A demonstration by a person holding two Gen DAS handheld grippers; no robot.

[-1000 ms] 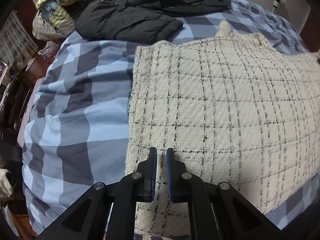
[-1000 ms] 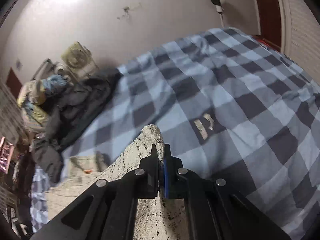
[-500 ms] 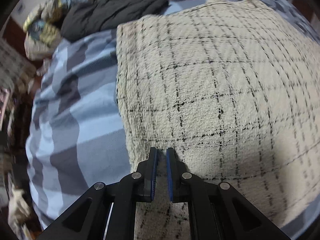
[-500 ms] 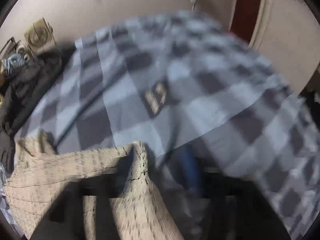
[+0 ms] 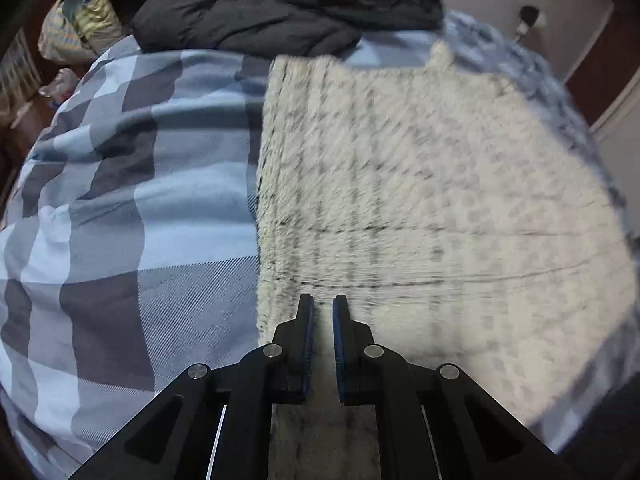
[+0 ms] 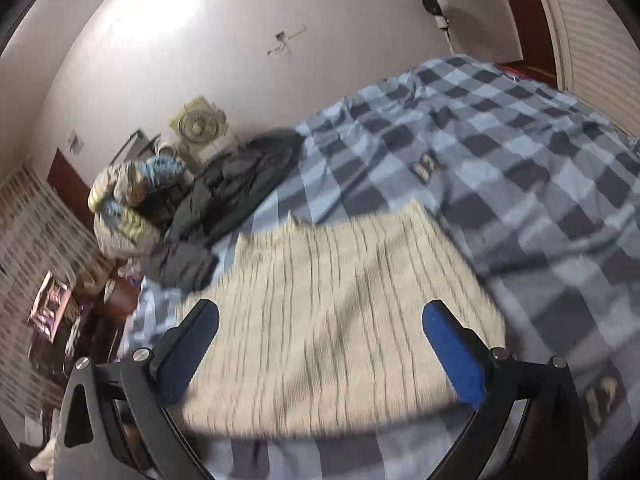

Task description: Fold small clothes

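Across the bed (image 6: pixel 520 152), one cream checked garment (image 6: pixel 340 300) is lying flat on the blue-and-grey checked duvet, its left edge running straight down the duvet's middle in the left wrist view. One dark jacket (image 5: pixel 280 12) is heaped past the garment's far edge, with one bundle of pale bedding (image 6: pixel 120 208) beside it. Two tools are showing — the left gripper (image 5: pixel 323 312) is hanging over the garment's near left corner with fingers drawn together on nothing, while the right gripper (image 6: pixel 320 320) is opening wide, the cloth lying below, ungripped. Only the right wrist view is showing one fan (image 6: pixel 198 126) against the wall.
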